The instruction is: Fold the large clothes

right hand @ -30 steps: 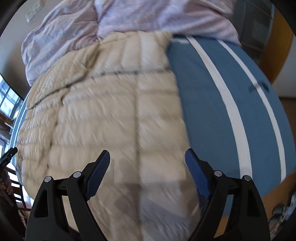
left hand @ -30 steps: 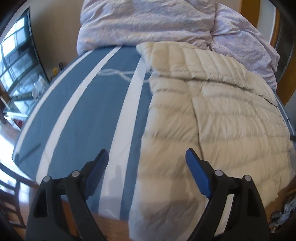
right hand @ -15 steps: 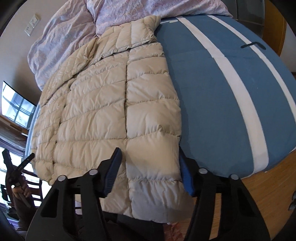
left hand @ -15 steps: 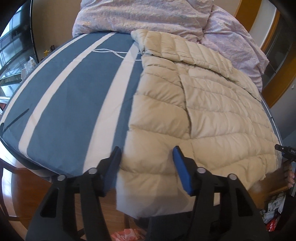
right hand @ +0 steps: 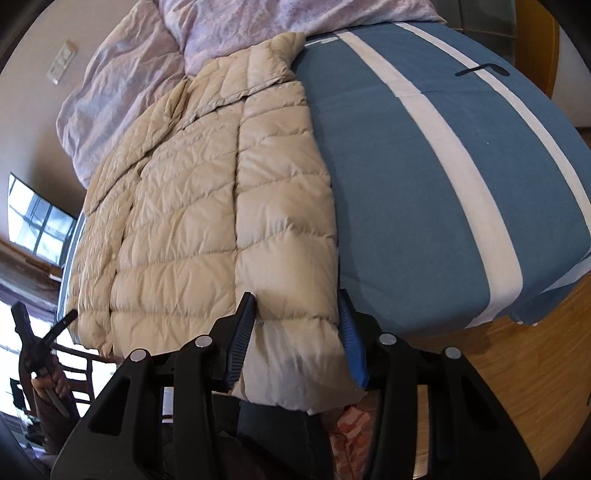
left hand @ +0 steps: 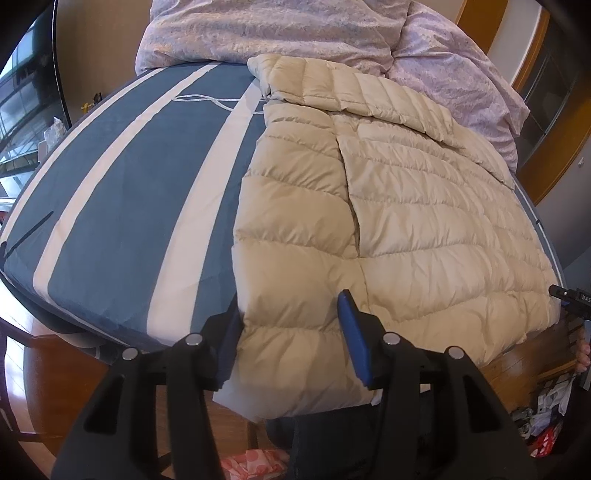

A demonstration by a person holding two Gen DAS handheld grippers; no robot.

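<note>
Grasping the hem of the down jacket point(left hand: 388, 206) for a fold.
Jacket lies flat on the striped bed point(left hand: 122, 206); left claw point(left hand: 290, 332) and right claw point(right hand: 297, 328) straddle hem corners, apparently unclosed. Next: pinch, then lift together.

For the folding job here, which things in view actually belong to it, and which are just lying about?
Part of the job:
- beige puffer jacket, spread on the bed
- left tool, open, straddling one hem corner
- right tool, open, straddling the other hem corner
- blue striped bed cover, the work surface

Just lying about:
- lilac duvet, bunched at the head of the bed
- white cord on the cover
</note>
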